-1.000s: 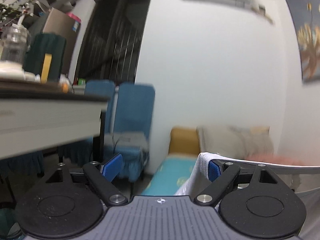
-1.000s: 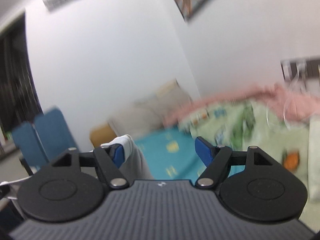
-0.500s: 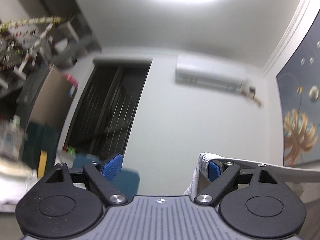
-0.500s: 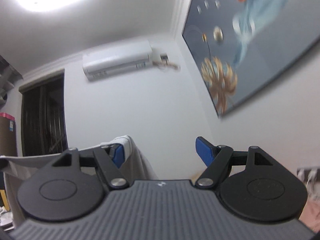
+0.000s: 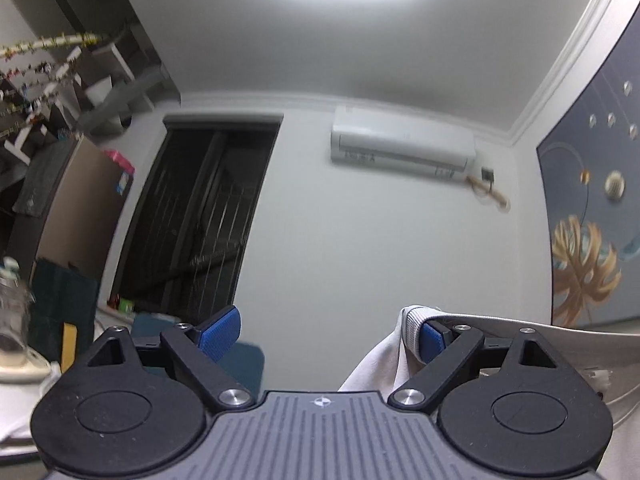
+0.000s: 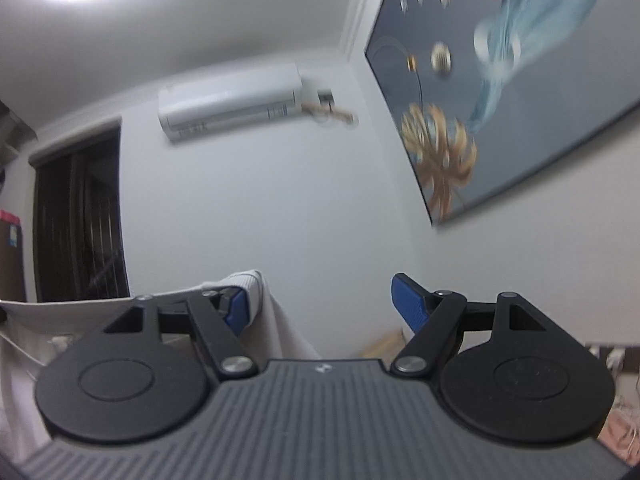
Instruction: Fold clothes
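While both claws stand wide apart, a pale garment [image 5: 416, 320] hangs hooked over the left gripper's [image 5: 328, 334] right finger and the right gripper's [image 6: 320, 304] left finger.

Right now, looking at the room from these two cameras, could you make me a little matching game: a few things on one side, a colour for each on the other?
Things:
1. air conditioner
2. garment draped over one finger of each tongs
3. finger pads
4. doorway

Colours:
A. blue
B. black
C. white
D. pale grey

Pairs: 1-C, 2-D, 3-A, 4-B
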Action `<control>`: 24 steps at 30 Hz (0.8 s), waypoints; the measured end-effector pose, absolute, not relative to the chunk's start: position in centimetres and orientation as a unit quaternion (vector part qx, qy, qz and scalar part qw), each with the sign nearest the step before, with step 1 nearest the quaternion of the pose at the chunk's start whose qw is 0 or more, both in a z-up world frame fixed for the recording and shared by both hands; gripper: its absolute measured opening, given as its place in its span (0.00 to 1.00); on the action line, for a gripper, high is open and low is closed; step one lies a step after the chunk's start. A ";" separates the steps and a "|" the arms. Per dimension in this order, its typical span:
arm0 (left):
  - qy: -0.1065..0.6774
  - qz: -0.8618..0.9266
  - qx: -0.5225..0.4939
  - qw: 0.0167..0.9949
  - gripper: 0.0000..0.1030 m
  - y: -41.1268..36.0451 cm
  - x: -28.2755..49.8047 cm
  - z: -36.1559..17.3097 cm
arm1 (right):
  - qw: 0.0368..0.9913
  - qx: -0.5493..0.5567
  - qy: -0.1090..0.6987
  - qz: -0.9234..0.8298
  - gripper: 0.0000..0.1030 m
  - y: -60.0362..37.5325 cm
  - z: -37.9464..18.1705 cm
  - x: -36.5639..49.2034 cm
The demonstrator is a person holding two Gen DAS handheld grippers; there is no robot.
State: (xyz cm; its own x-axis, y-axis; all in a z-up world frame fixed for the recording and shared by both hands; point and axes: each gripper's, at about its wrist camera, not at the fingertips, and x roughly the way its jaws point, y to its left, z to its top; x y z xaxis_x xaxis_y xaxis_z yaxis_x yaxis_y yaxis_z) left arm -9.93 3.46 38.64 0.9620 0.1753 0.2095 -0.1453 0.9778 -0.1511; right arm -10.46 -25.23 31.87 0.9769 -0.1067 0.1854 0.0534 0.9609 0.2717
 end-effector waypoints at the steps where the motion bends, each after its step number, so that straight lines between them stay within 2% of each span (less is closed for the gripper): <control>1: -0.097 0.079 -0.068 0.990 0.88 3.7 -7.8 37.3 | 0.986 0.136 -0.082 -0.042 0.73 -25.3 30.6 -8.7; 8: 0.008 0.087 -0.061 0.994 0.88 3.5 8.5 26.1 | 0.993 0.098 -0.004 -0.070 0.73 -24.7 19.6 3.8; 18: 0.095 0.097 -0.014 0.991 0.88 0.2 35.9 8.0 | 0.986 0.086 0.108 -0.096 0.73 -26.1 4.7 30.0; 24: 0.254 0.069 0.017 0.964 0.88 -1.5 49.4 -7.3 | 0.968 0.065 0.222 -0.100 0.71 -26.1 -7.7 43.4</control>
State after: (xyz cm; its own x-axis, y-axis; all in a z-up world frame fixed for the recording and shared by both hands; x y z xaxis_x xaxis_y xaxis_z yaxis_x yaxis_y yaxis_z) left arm 49.41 -1.55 -7.35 0.8609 0.1423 -0.4884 -0.1247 0.9898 0.0686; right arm 43.35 -26.09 -7.72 0.8813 -0.1640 -0.4433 0.2219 0.9716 0.0817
